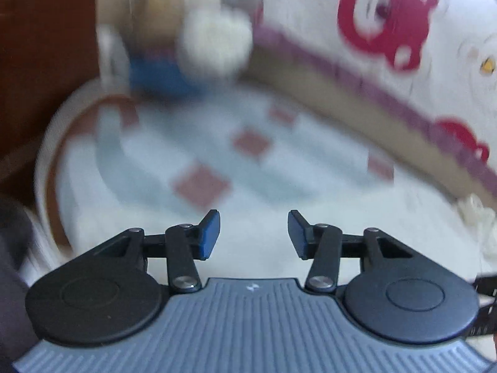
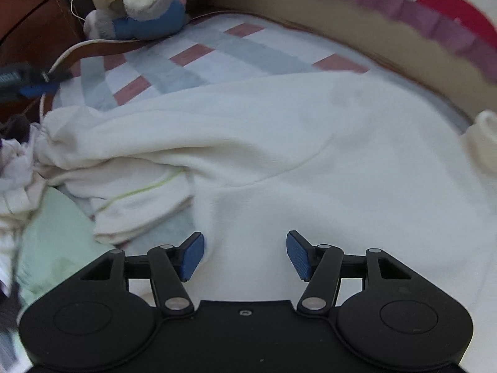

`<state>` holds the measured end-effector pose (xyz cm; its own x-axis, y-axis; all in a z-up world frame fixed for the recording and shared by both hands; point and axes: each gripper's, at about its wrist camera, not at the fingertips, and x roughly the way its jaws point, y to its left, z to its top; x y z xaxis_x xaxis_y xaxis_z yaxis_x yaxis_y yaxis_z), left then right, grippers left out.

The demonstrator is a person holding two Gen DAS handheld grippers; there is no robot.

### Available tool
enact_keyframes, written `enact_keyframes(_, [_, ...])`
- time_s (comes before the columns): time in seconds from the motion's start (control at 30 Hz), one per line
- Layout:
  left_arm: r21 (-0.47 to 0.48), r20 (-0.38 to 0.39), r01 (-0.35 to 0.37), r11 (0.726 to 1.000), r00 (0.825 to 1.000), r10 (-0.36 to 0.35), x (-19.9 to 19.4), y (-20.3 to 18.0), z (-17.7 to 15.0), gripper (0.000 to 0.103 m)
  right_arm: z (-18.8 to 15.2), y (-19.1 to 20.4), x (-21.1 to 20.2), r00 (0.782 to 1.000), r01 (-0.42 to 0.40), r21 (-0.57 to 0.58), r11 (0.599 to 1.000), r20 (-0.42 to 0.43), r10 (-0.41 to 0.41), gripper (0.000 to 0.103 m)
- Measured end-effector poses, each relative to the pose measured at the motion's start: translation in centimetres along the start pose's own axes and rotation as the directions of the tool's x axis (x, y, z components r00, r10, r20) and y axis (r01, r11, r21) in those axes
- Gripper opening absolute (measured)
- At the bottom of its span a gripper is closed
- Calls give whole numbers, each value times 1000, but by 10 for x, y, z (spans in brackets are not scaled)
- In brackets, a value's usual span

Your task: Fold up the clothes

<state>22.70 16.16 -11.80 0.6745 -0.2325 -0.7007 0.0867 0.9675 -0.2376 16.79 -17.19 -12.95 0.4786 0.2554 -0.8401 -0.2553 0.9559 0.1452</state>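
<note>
Jaws of both grippers, left [image 1: 254, 234] and right [image 2: 245, 256], parted, empty; cream fleece garment [image 2: 310, 155] rumpled on checked bedsheet [image 2: 217, 52] — pinch hem edge, not bulk.

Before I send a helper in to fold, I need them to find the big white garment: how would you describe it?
Start from the checked bedsheet with grey bands and pink squares. Spread across its near half, just ahead of the open right gripper, lies the white fleece garment. Unlike the mint-green cloth and the small bunched whites at its left, it is large, plain and plush.
</note>
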Motion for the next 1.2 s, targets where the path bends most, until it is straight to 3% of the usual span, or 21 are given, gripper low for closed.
enact_keyframes(0.1, [-87, -128, 75, 993, 988, -86, 23, -7, -21, 49, -9, -25, -19, 997, 79, -24, 997, 20, -79, 63])
enact_keyframes(0.17, [-84, -164, 77, 994, 982, -90, 29, -22, -31, 49, -18, -50, -35, 989, 141, -1, 990, 36, -141, 63])
enact_keyframes(0.3, [17, -115, 139, 990, 984, -136, 23, -66, -39, 49, -42, -108, -66, 955, 281, 86, 956, 72, -287, 63])
enact_keyframes(0.37, [60, -87, 161, 985, 984, -155, 17, -84, -46, 49, -50, -131, -79, 945, 308, 112, 945, 81, -318, 63])
enact_keyframes(0.6, [194, -106, 205, 959, 977, -187, 19, -129, -76, 49, -81, -213, -125, 901, 396, 206, 895, 103, -422, 63])
enact_keyframes(0.7, [246, -91, 240, 939, 970, -224, 13, -145, -78, 49, -88, -247, -145, 877, 421, 302, 855, 108, -469, 63])
enact_keyframes(0.77, [291, -91, 277, 916, 961, -261, 10, -164, -76, 49, -87, -268, -155, 867, 421, 363, 831, 107, -486, 64])
enact_keyframes(0.83, [339, -99, 318, 886, 948, -303, 11, -185, -70, 51, -80, -292, -157, 879, 387, 429, 816, 95, -467, 65])
enact_keyframes(0.93, [443, -98, 377, 813, 922, -373, 11, -238, -59, 53, -71, -325, -147, 958, 217, 531, 819, 47, -284, 69])
enact_keyframes(1.0, [504, -96, 402, 764, 905, -413, 13, -277, -52, 55, -67, -335, -131, 984, 163, 512, 843, -21, -177, 68])
enact_keyframes(1.07, [545, -101, 427, 722, 888, -449, 16, -318, -46, 58, -63, -328, -116, 960, 279, 361, 890, -98, -261, 69])
enact_keyframes(1.13, [564, -68, 428, 706, 876, -478, 21, -349, -43, 59, -66, -325, -103, 917, 398, 236, 886, -128, -378, 71])
enact_keyframes(1.2, [583, -14, 411, 700, 867, -498, 28, -379, -41, 61, -82, -326, -89, 902, 430, 218, 876, -154, -404, 78])
